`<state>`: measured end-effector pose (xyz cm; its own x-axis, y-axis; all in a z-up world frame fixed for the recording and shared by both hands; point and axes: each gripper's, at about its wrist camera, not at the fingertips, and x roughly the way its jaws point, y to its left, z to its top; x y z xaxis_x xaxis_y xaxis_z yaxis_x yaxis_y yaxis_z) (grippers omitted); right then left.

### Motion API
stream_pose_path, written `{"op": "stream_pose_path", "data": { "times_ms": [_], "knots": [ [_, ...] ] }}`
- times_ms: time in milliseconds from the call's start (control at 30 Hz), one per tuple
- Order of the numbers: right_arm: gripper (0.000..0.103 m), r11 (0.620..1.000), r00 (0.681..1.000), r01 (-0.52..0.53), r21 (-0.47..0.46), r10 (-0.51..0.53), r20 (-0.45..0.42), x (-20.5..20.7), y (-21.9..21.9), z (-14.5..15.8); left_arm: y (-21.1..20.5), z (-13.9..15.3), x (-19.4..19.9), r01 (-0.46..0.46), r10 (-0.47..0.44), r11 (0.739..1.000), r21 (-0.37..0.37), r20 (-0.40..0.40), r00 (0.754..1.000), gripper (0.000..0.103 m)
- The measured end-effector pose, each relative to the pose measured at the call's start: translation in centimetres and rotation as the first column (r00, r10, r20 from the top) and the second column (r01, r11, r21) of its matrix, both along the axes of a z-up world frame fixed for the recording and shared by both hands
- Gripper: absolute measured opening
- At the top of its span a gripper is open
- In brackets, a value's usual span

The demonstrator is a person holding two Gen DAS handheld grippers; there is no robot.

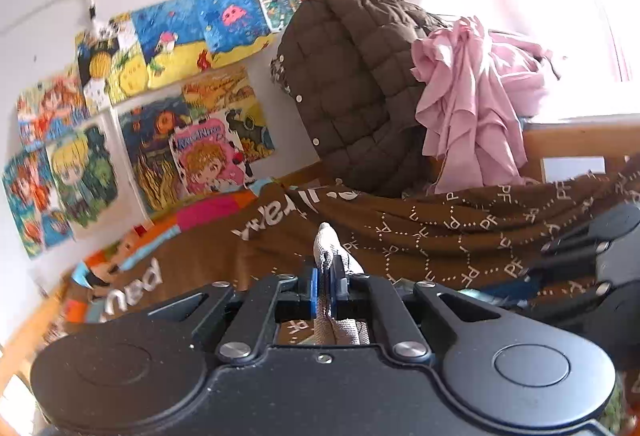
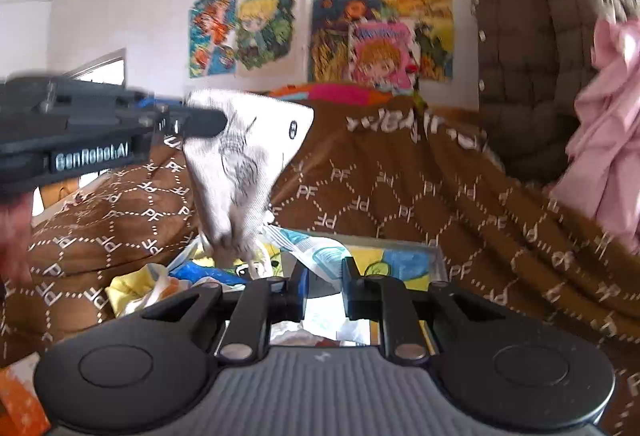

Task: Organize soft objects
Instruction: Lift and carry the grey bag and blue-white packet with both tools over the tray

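My left gripper (image 1: pixel 325 278) is shut on a white cloth with black line drawings (image 1: pixel 329 242). In the right wrist view the left gripper (image 2: pixel 200 123) comes in from the left and the white cloth (image 2: pixel 244 163) hangs from it above a pile of colourful soft items (image 2: pixel 208 272). My right gripper (image 2: pixel 325 278) is open and empty, low over a white and blue plastic bag (image 2: pixel 316 256) in that pile. A brown blanket with a "PF" pattern (image 2: pixel 400 195) covers the bed around the pile.
A brown quilted jacket (image 1: pixel 352 75) and a pink garment (image 1: pixel 472 91) are heaped at the far right by a bright window. Colourful cartoon posters (image 1: pixel 152 107) cover the white wall behind the bed. The right gripper's body (image 1: pixel 592 260) shows at the right edge.
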<state>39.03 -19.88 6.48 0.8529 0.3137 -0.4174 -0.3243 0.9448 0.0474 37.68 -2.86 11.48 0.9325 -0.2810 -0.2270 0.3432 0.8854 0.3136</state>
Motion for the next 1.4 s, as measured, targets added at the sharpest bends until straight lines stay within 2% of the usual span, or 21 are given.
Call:
{"op": "stream_pose_path", "data": {
  "times_ms": [167,267,600,833,1167,1400],
  "knots": [
    [0.019,0.998,0.996,0.037,0.042,-0.033,-0.085,2.4,-0.7,-1.4,0.7,-3.1,4.0,-0.017,0.002,0.993,-0.119,-0.121,0.993,0.005],
    [0.019,0.997,0.992,0.054,0.046,-0.048,-0.114,3.4,-0.9,-2.1,1.1,-5.1,5.6,-0.024,-0.005,0.988,-0.155,-0.187,0.982,0.005],
    [0.019,0.990,0.978,0.109,0.086,-0.091,-0.187,5.7,0.0,-4.0,3.6,-9.4,7.6,-0.064,-0.008,0.968,-0.243,-0.288,0.958,0.005],
    [0.019,0.990,0.972,0.114,0.087,-0.093,-0.216,6.4,0.8,-5.0,4.8,-11.3,7.9,-0.093,0.012,0.968,-0.234,-0.326,0.945,0.006],
    [0.019,0.993,0.972,0.102,0.064,-0.085,-0.220,6.5,2.0,-5.5,6.7,-13.0,9.0,-0.194,0.090,0.953,-0.233,-0.394,0.915,0.006],
    [0.019,0.994,0.973,0.098,0.047,-0.086,-0.215,6.2,2.6,-5.8,8.4,-14.3,9.1,-0.286,0.171,0.938,-0.196,-0.456,0.873,0.006]
  ]
}}
